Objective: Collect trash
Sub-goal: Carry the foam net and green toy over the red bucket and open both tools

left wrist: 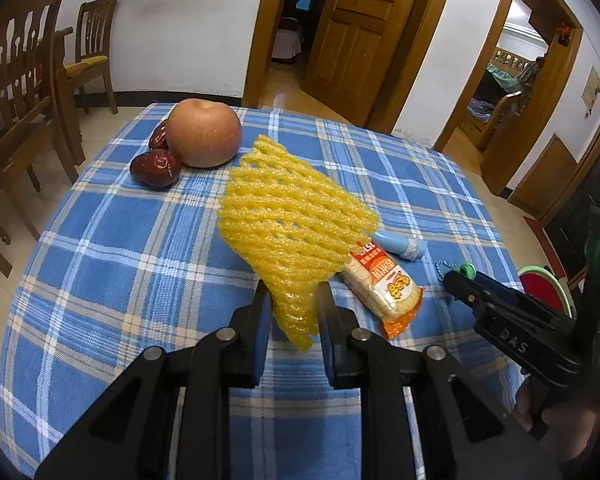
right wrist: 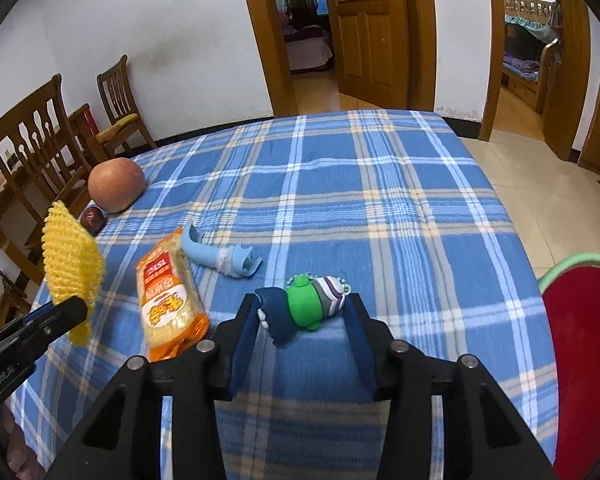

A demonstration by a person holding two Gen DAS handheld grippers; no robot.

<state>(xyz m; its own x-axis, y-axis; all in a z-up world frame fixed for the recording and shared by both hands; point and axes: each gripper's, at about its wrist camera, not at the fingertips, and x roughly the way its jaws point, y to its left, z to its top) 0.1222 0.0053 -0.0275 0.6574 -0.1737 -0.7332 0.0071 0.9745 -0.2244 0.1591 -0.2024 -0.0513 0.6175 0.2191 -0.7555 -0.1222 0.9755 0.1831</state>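
Observation:
A yellow foam fruit net [left wrist: 284, 216] hangs above the blue plaid tablecloth [left wrist: 112, 280], with my left gripper [left wrist: 293, 300] shut on its lower end. The right wrist view shows that net [right wrist: 70, 256] at the far left, pinched by the left gripper [right wrist: 66, 312]. My right gripper [right wrist: 303, 306] has closed around a small toy keychain [right wrist: 306, 304] in navy, green and stripes; both pads touch it and it lies on the cloth. An orange snack packet [right wrist: 168, 292] lies just left of it. In the left wrist view the right gripper [left wrist: 460, 282] is at the right.
An apple [left wrist: 204, 138] and red dates [left wrist: 156, 168] sit at the table's far left. A light blue plastic piece [right wrist: 220, 256] lies behind the packet. A red bin with a green rim [right wrist: 580, 340] stands off the table's right edge. Wooden chairs [left wrist: 24, 92] stand to the left.

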